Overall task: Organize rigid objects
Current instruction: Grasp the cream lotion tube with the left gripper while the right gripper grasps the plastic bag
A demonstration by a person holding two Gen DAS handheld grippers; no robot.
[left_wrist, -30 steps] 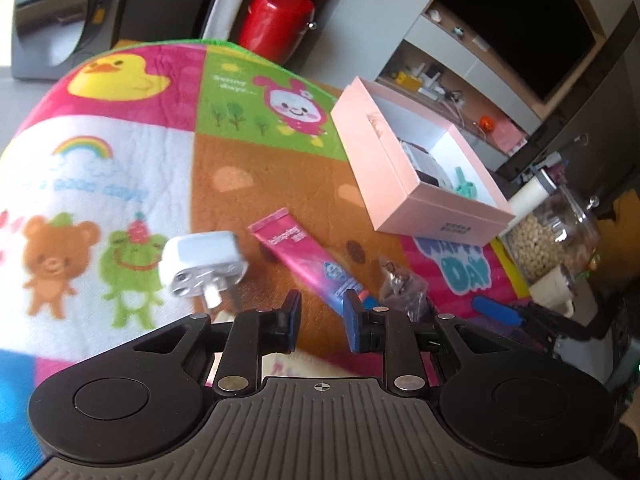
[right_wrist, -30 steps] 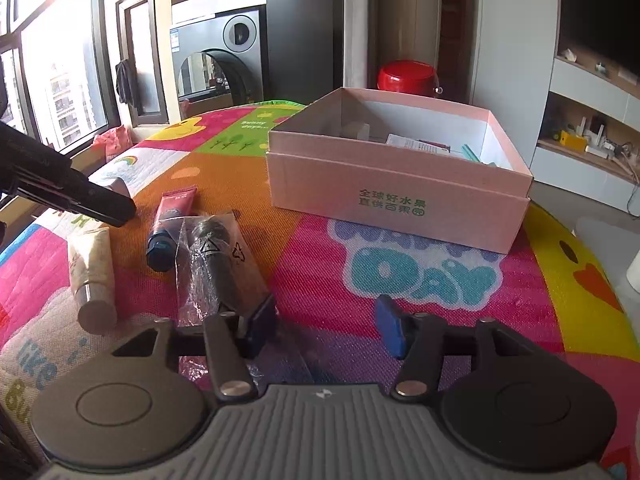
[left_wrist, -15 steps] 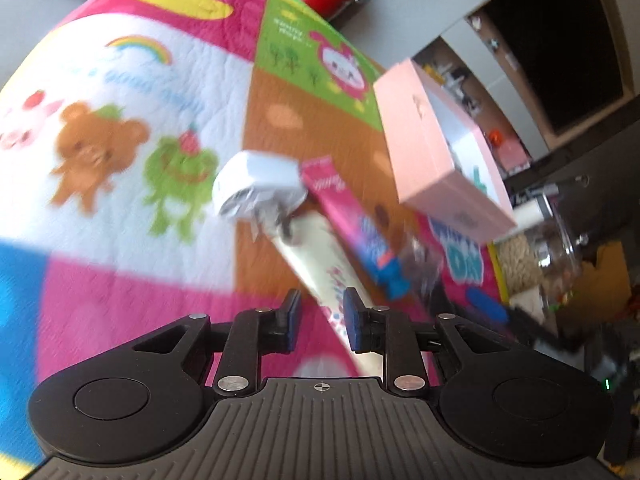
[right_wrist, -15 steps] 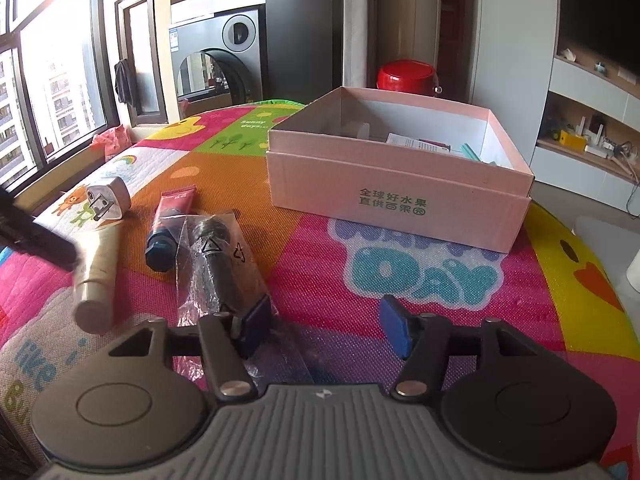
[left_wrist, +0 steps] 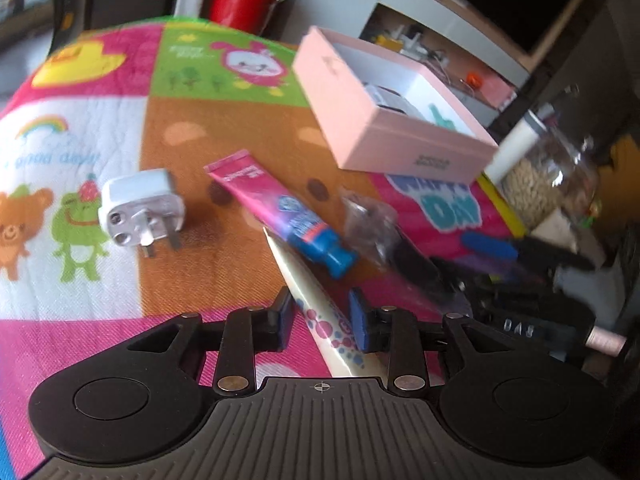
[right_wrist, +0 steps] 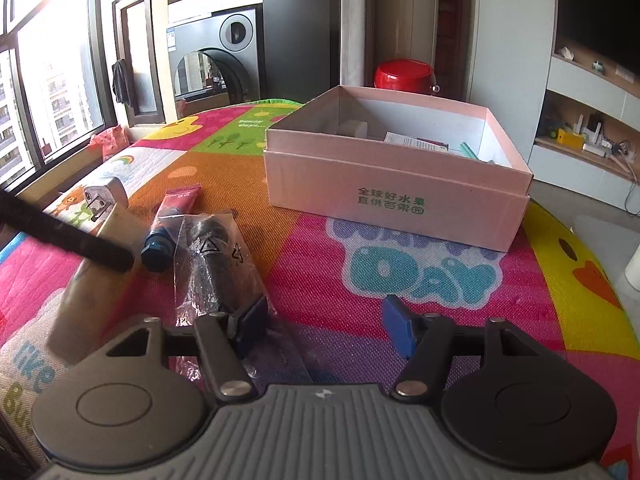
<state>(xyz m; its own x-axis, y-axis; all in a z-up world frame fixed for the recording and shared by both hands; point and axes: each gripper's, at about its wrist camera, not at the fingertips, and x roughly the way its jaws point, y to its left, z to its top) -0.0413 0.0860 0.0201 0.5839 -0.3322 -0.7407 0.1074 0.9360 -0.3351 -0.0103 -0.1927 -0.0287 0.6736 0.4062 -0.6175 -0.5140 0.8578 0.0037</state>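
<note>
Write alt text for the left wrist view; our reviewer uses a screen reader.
The left claw straddles a cream tube on a cartoon play mat. Beyond lie a pink tube, a white plug and an open pink box.

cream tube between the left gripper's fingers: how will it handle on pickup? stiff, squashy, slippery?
The cream tube tapers to a flat crimped end, so it probably dents under the pads rather than staying rigid. Its surface looks smooth, so it may slip. The left gripper has just been opening around it. The round cap end could roll.
</note>
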